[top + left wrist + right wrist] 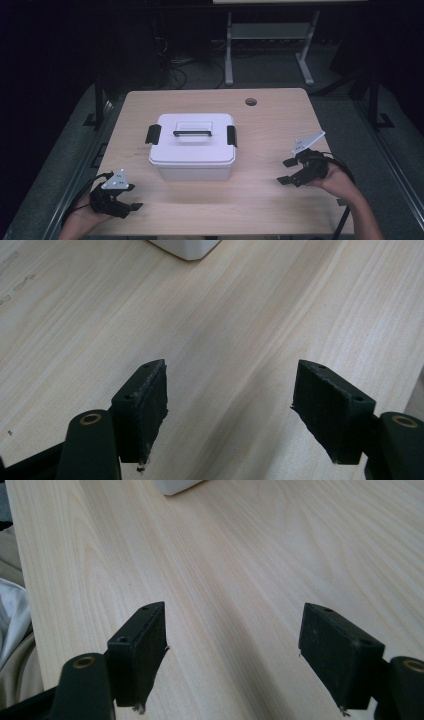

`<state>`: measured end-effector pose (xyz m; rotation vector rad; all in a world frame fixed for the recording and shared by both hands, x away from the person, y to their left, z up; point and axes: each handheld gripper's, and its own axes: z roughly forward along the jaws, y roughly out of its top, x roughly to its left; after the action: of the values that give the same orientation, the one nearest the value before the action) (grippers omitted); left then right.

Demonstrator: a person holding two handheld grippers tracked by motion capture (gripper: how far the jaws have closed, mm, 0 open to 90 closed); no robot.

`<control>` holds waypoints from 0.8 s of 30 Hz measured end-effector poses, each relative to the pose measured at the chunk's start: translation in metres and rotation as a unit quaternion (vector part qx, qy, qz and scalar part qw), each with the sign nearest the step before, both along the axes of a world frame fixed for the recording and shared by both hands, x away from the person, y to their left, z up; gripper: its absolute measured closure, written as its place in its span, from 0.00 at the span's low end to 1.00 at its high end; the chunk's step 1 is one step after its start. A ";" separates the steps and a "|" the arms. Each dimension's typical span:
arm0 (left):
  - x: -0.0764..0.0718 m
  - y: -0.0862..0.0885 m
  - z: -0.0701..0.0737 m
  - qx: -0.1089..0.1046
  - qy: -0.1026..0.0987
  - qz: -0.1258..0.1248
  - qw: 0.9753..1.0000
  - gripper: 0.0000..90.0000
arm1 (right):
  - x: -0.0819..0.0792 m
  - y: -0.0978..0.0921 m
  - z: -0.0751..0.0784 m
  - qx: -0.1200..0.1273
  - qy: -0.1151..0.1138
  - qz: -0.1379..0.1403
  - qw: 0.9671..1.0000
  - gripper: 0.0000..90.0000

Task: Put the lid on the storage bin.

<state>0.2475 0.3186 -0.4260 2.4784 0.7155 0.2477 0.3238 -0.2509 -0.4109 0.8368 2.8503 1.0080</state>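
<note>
Both tools, left [131,196] and right [286,171], gaped over bare bench [260,197], well apart from the box [192,146].

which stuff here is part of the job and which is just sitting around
Part of the job: white lidded box with black handle and black side latches; left gripper and right gripper, both open, apart from the box.

Just there: round hole in the table; metal frame behind the table.

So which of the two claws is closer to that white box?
The left, though only slightly. The left claw sits near the table's front-left corner, just below the white box. The right claw is off to the box's right, with more bare table between them.
</note>
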 end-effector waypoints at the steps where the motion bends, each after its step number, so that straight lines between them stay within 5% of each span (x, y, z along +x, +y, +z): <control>1: 0.000 0.000 0.000 0.000 0.000 0.000 1.000 0.33 | 0.000 0.000 -0.001 0.000 -0.001 0.000 1.000 0.29; 24: 0.001 -0.002 -0.001 0.003 0.001 0.001 1.000 0.31 | -0.016 -0.009 -0.014 0.012 0.006 -0.010 1.000 0.29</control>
<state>0.2483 0.3168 -0.4269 2.4848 0.7194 0.2495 0.3082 -0.2602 -0.4253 0.8728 2.8389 1.0417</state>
